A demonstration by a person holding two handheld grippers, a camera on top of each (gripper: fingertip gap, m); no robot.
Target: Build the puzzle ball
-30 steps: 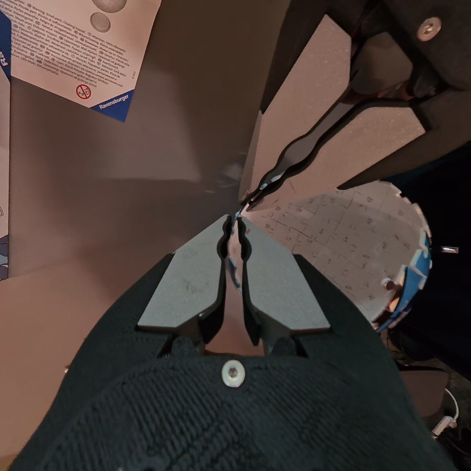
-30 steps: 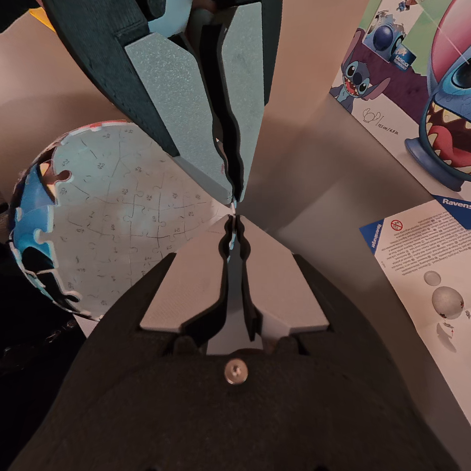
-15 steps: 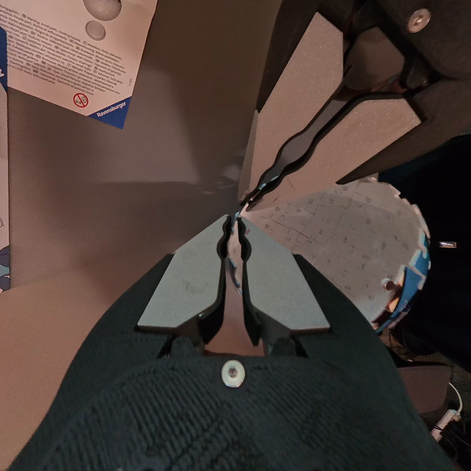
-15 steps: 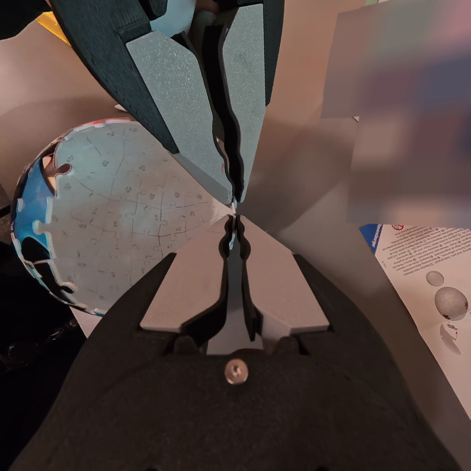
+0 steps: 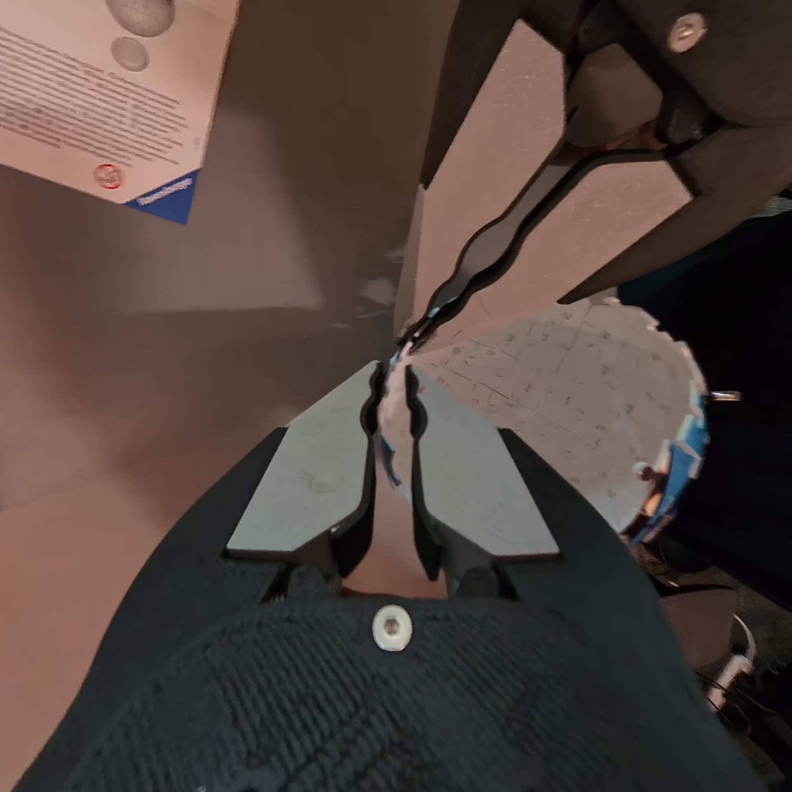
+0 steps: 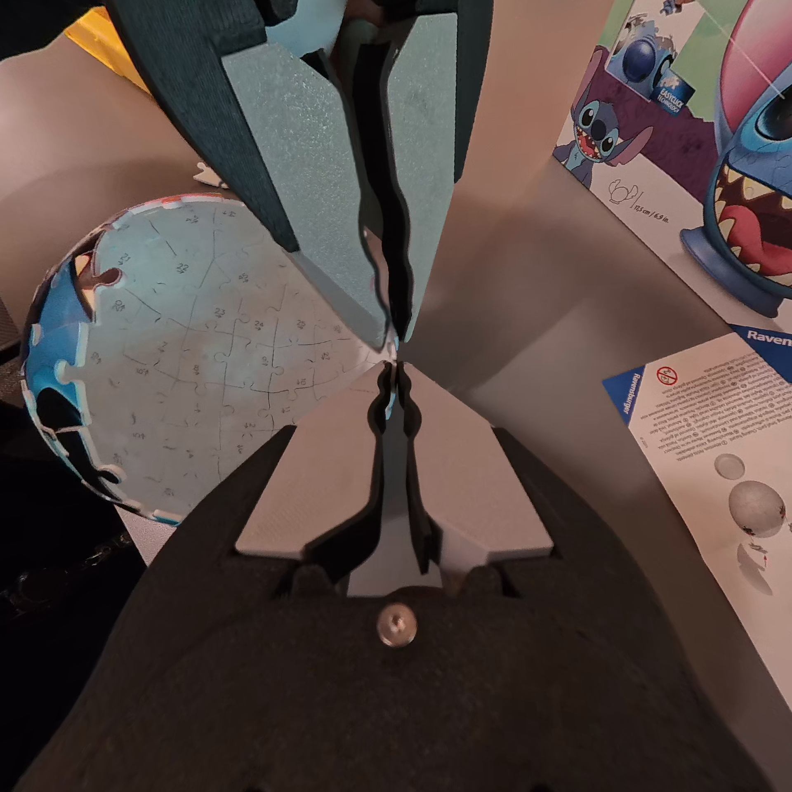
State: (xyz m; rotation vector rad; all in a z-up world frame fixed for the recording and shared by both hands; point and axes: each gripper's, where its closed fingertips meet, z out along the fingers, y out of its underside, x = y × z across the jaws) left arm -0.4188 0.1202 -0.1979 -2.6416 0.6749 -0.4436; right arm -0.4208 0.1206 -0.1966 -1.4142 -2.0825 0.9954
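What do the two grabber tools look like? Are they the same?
Yes, they match. The left tool and the right tool each have a black body with a ridged, woven-looking surface and one silver screw in the middle. Two flat pale grey fingers taper to a point, and their inner edges are black and wavy. No cables, sleeves or hands show on either tool.

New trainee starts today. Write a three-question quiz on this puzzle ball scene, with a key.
1. True or false: both claws are shut on the rim of the half-built puzzle ball.
2. Which side of the ball faces the right wrist camera: A) the numbered inside, B) the blue printed outside?
3. Fill in: right of the right claw, a printed ___ lies flat in front of the puzzle box.

Key: 1 true, left claw too. 2 A. 3 leaflet.
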